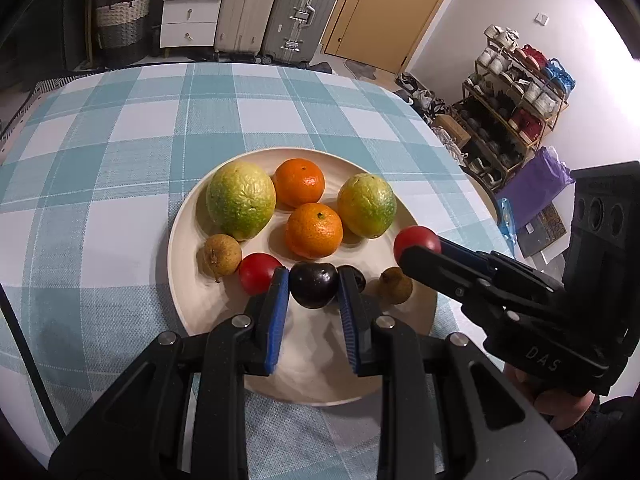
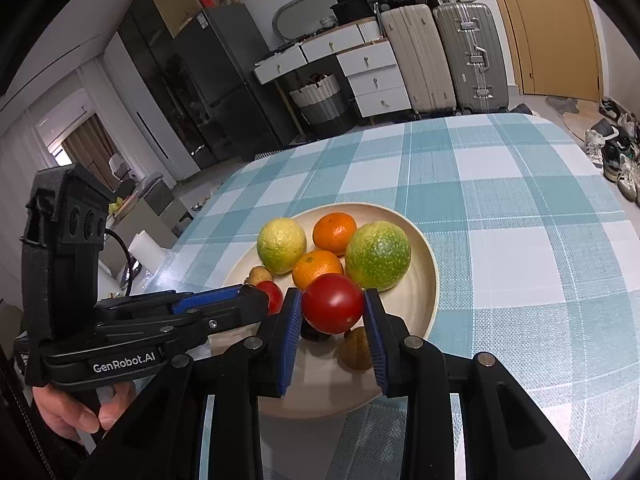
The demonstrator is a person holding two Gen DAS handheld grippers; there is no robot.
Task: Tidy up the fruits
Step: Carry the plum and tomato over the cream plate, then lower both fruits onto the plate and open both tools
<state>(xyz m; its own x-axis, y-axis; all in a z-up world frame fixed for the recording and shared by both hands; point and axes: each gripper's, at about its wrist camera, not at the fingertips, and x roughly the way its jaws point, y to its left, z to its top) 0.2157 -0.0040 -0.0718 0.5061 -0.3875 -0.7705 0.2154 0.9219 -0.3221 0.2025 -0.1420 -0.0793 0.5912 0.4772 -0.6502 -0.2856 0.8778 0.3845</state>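
Note:
A cream plate (image 1: 192, 308) on the checked tablecloth holds two green-yellow citrus fruits (image 1: 240, 204), two oranges (image 1: 314, 230), two small brown fruits (image 1: 222, 254), a red tomato (image 1: 258, 278) and a dark plum (image 1: 358, 276). My left gripper (image 1: 314, 285) is shut on another dark plum (image 1: 314, 290) low over the plate's near part. From the right, my right gripper (image 1: 418, 254) is shut on a second red tomato (image 1: 416, 240). In the right wrist view that gripper (image 2: 332, 308) pinches the tomato (image 2: 332, 304) above the plate (image 2: 424, 304), and the left gripper (image 2: 256, 300) reaches in beside it.
The teal-and-white tablecloth (image 1: 140, 128) covers a round table whose edge curves close on the right. A hand (image 2: 76, 412) holds the left gripper's handle. Suitcases (image 1: 276, 12), white drawers (image 1: 188, 12) and a shoe rack (image 1: 516, 112) stand beyond the table.

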